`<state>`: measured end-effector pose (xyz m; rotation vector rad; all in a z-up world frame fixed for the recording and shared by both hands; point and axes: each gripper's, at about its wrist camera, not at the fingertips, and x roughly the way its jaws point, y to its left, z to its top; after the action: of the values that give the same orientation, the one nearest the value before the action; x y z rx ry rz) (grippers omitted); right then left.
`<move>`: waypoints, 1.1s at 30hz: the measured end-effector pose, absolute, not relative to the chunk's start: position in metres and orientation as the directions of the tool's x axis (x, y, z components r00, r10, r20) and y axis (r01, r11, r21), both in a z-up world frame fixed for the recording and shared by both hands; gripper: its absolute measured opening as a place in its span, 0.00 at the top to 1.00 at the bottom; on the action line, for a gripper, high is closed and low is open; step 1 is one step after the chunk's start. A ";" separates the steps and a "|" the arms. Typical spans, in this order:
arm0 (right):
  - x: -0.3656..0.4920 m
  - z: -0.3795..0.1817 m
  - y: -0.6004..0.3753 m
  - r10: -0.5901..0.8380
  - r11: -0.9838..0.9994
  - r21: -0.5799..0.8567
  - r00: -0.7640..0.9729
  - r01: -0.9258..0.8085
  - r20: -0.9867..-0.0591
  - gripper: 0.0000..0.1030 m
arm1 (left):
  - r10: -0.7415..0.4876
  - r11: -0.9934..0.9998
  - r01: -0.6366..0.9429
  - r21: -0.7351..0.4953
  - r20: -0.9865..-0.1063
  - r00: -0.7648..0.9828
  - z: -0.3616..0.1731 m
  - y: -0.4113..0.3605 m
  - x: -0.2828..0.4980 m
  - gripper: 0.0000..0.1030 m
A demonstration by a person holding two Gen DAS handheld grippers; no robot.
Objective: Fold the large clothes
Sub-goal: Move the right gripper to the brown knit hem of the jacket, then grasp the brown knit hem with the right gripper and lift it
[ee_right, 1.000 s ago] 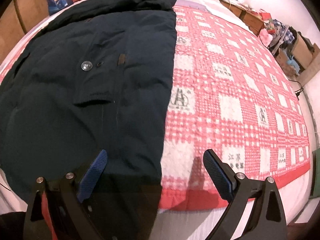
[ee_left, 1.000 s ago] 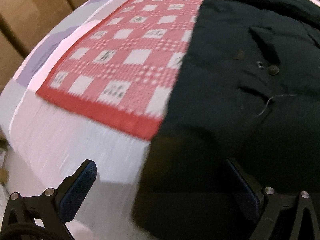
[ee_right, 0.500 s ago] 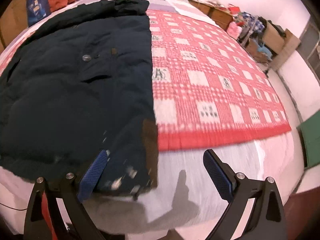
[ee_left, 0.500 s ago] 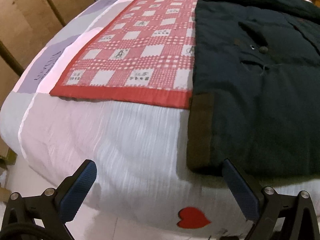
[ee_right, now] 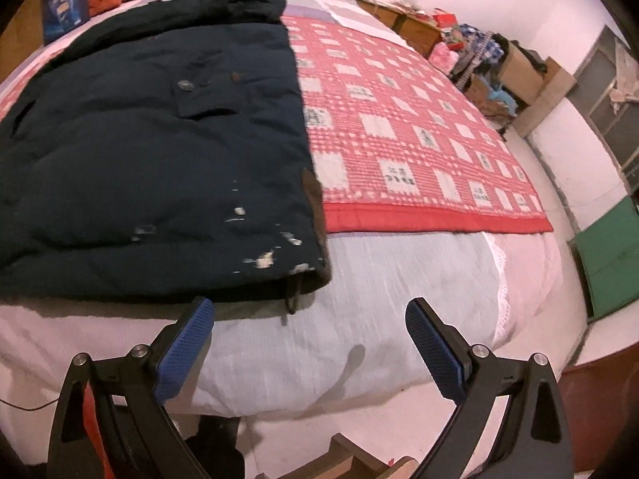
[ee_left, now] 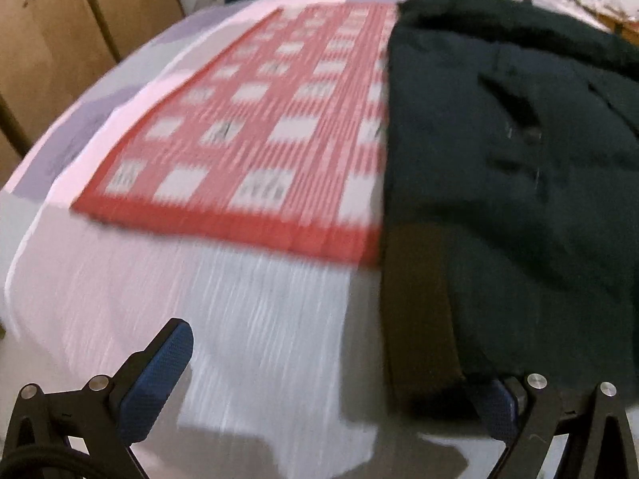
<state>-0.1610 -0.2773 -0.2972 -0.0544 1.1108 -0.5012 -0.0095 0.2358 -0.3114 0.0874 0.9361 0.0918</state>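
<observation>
A large dark padded coat (ee_right: 151,151) lies flat on the bed, hem towards me, with a button and pocket flap on its front. It also shows in the left wrist view (ee_left: 519,159), blurred. My left gripper (ee_left: 335,379) is open and empty, low at the bed's foot, its right finger at the coat's brown-edged hem corner (ee_left: 415,319). My right gripper (ee_right: 307,347) is open and empty, just off the hem's right corner, where a small loop (ee_right: 293,291) hangs.
A red and white checked blanket (ee_right: 399,119) covers the bed under the coat, over a white sheet (ee_right: 379,279). Wooden panels (ee_left: 60,40) stand left. Boxes and clutter (ee_right: 479,52) line the right wall. A green board (ee_right: 607,251) leans at right.
Both grippers pulled back from over the coat to the bed's foot edge. The left one has now moved in closer to the hem corner; its view is blurred by motion.
</observation>
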 end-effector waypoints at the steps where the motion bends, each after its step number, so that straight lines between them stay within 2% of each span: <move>1: -0.161 -0.297 -0.282 -0.423 0.880 -0.290 0.344 0.375 -0.838 0.05 | 0.111 0.993 -0.042 0.107 -0.793 0.600 -0.310 0.235 -0.004 0.00; 7: -0.163 -0.299 -0.303 -0.463 0.838 -0.287 0.326 0.464 -0.824 0.05 | 0.092 0.996 -0.054 0.075 -0.781 0.618 -0.306 0.239 0.015 0.00; 12: -0.142 -0.308 -0.301 -0.442 0.864 -0.282 0.361 0.416 -0.821 0.05 | 0.103 0.995 -0.050 0.091 -0.784 0.612 -0.309 0.237 0.019 0.00; 15: -0.135 -0.303 -0.319 -0.504 0.824 -0.301 0.376 0.480 -0.778 0.05 | 0.111 0.994 -0.053 0.099 -0.781 0.615 -0.310 0.238 0.021 0.00; 17: -0.140 -0.299 -0.338 -0.463 0.816 -0.199 0.408 0.542 -0.787 0.05 | 0.120 0.992 -0.047 0.115 -0.784 0.608 -0.314 0.236 0.023 0.00; 19: -0.134 -0.302 -0.339 -0.454 0.814 -0.190 0.399 0.548 -0.797 0.05 | 0.130 0.991 -0.059 0.118 -0.800 0.585 -0.320 0.238 0.026 0.00; 21: -0.125 -0.305 -0.333 -0.412 0.844 -0.168 0.415 0.509 -0.811 0.13 | 0.103 0.995 -0.053 0.088 -0.810 0.577 -0.324 0.239 0.029 0.00; 22: -0.117 -0.310 -0.330 -0.377 0.864 -0.151 0.420 0.479 -0.825 0.20 | 0.089 0.996 -0.042 0.080 -0.814 0.574 -0.327 0.237 0.030 0.00; 23: -0.112 -0.314 -0.329 -0.351 0.877 -0.138 0.419 0.460 -0.838 0.22 | 0.074 0.997 -0.025 0.073 -0.818 0.570 -0.329 0.234 0.033 0.00; 26: -0.095 -0.326 -0.330 -0.320 0.894 -0.132 0.405 0.428 -0.857 0.23 | 0.053 0.997 0.009 0.071 -0.822 0.567 -0.335 0.230 0.039 0.00; 30: -0.094 -0.325 -0.349 -0.372 0.856 -0.149 0.391 0.494 -0.842 0.23 | 0.016 0.998 0.037 0.044 -0.828 0.560 -0.342 0.231 0.042 0.00; 33: -0.091 -0.329 -0.345 -0.347 0.867 -0.140 0.377 0.478 -0.859 0.25 | 0.016 0.997 0.054 0.056 -0.826 0.564 -0.341 0.222 0.042 0.00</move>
<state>-0.0907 -0.3447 -0.3292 0.1398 1.0605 -0.5300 0.0425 0.2223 -0.3412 0.0782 0.9718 -0.0223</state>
